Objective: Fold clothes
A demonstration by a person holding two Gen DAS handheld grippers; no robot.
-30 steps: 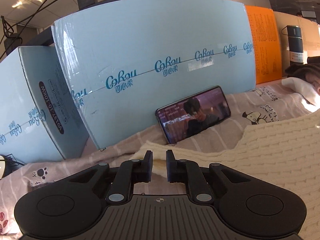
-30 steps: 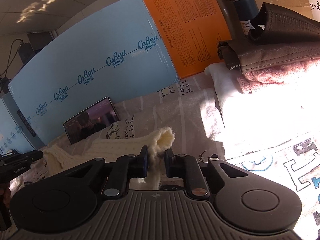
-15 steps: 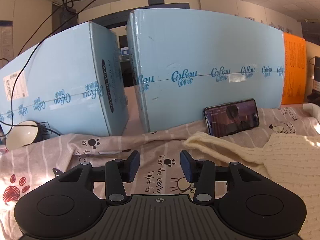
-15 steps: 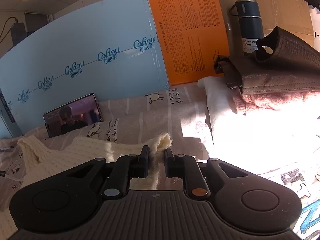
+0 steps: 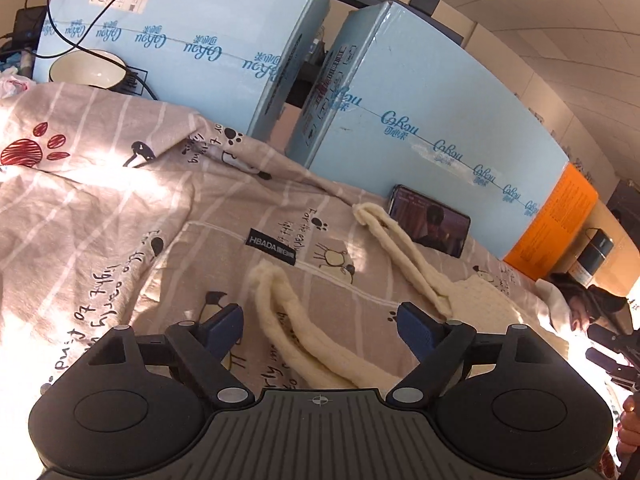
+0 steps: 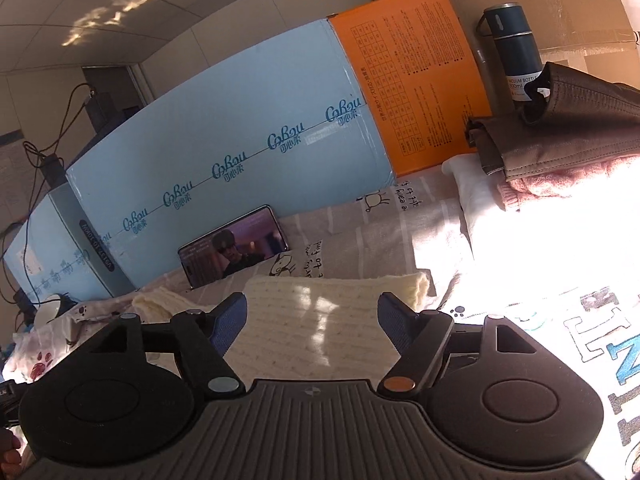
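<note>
Both claws: just popped wide, gripping nothing
left claw (image 5: pixel 318 322): my cream sweater (image 5: pixel 288 320) strap lying loose between
right claw (image 6: pixel 312 316): hovering over sweater body

Blue boxes (image 6: pixel 240 152): "CoRou" printed repeatedly along a line, with small Chinese characters beneath.
Black tag (image 5: pixel 272 247) on the bedsheet (image 5: pixel 100 208): "HBADA".
Bedsheet print: "For the early".
Flask (image 6: pixel 514 54) label: "VACUUM BOTTLE", "500ml".
Orange box (image 6: pixel 412 80): small print, unreadable.

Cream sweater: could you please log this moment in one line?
left gripper: just opened, empty | right gripper: just opened, empty | cream sweater: released on bedsheet
</note>
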